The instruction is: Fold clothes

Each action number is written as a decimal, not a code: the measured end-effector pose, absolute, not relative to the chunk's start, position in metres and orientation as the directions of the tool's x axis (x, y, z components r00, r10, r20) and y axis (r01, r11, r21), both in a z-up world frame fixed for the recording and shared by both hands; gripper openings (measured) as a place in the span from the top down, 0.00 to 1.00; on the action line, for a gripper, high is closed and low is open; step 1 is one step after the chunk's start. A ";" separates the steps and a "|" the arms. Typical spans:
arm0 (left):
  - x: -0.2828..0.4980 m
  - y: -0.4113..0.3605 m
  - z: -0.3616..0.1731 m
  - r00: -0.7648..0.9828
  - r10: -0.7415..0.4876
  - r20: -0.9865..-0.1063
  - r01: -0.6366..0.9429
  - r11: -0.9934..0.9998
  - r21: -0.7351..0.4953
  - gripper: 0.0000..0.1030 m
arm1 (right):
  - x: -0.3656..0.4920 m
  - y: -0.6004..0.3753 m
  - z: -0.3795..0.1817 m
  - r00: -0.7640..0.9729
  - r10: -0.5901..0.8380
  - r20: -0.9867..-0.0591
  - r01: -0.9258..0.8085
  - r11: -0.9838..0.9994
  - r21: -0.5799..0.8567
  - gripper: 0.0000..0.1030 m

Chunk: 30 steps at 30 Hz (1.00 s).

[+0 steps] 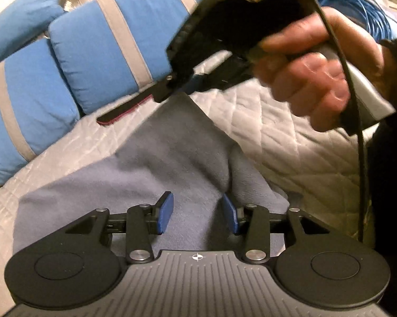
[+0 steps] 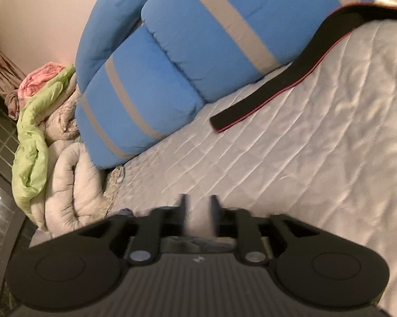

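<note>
**Gripper Status and Clearance: Grey-Blue Garment on Quilted Bed**

Left gripper [image 1: 197, 215]: jaws parted. The blue pads [image 1: 166, 212] stand on either side of a raised ridge of the grey-blue garment [image 1: 156, 163]; the right pad appears to touch the fold, the left pad stands clear of it. No pinch is confirmed.

Right gripper [image 1: 181, 88]: seen in the upper centre of the left wrist view, held in the person's hand [image 1: 312, 79]. A peak of the garment rises to its fingertips, but blur hides the contact. In the right wrist view its jaws [image 2: 198, 211] stand narrowly parted with a pale blurred strip between them; whether cloth is gripped cannot be determined.

Garment position: spread across the lower centre of the left wrist view, on the quilted cover [image 1: 277, 132].

Edges and clearance: blue striped pillows [image 2: 198, 39] bound the upper left. A black strap [image 2: 277, 84] lies just beside them. Open quilt extends to the right. A heap of bedding [image 2: 66, 179] occupies the left edge.
</note>
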<state>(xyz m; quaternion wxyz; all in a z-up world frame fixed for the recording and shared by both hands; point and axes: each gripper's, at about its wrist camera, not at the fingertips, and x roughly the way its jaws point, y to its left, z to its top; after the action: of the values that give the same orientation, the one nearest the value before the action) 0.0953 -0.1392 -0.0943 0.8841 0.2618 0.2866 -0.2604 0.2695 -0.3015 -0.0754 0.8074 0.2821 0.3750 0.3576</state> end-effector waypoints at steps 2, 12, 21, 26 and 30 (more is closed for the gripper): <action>0.093 -0.136 -0.085 0.732 -0.332 -0.595 0.592 0.742 0.313 0.61 | 0.262 -0.312 -0.071 0.475 0.790 -0.388 -0.380 0.581 0.720 0.41; 0.063 -0.147 -0.076 0.715 -0.416 -0.562 0.627 0.736 0.254 0.61 | 0.239 -0.319 -0.080 0.379 0.843 -0.382 -0.407 0.523 0.749 0.30; 0.053 -0.175 -0.092 0.739 -0.276 -0.614 0.543 0.783 0.302 0.61 | 0.233 -0.303 -0.084 0.347 0.821 -0.453 -0.448 0.569 0.689 0.73; 0.048 -0.190 -0.099 0.782 -0.202 -0.590 0.498 0.771 0.396 0.61 | 0.238 -0.310 -0.089 0.330 0.846 -0.418 -0.395 0.526 0.753 0.77; 0.043 -0.195 -0.103 0.819 -0.170 -0.547 0.466 0.755 0.462 0.67 | 0.241 -0.313 -0.091 0.309 0.863 -0.400 -0.373 0.497 0.783 0.70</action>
<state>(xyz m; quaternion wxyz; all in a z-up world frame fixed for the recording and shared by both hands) 0.0435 -0.1953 -0.1027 0.9043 0.3030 0.2438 -0.1759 0.2410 -0.3134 -0.0905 0.7554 0.2899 0.4220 0.4090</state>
